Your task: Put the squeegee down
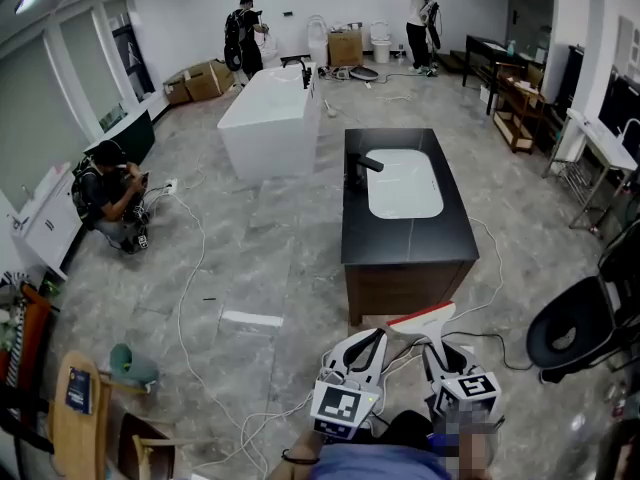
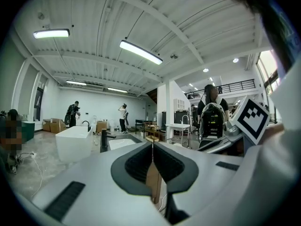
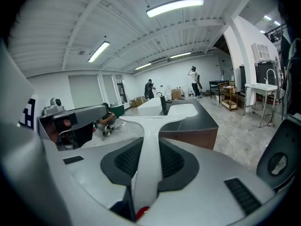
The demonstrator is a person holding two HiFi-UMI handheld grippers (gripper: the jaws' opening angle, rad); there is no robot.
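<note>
While someone (image 1: 108, 196) is crouching over by the left wall, the person wearing the rig is standing just short of the near end of the dark vanity counter (image 1: 362, 230) with its white sink (image 1: 404, 183). The right gripper (image 1: 436, 349) is clamping the squeegee (image 1: 422, 318) by its white handle, its jaws drawn in narrow against both sides of it. The wide head with the red edge is pointing away toward the counter and hanging in the air above the floor, touching nothing else. The left gripper (image 1: 370, 340) is hovering just beside the right one, its jaws pressed together with nothing between them.
</note>
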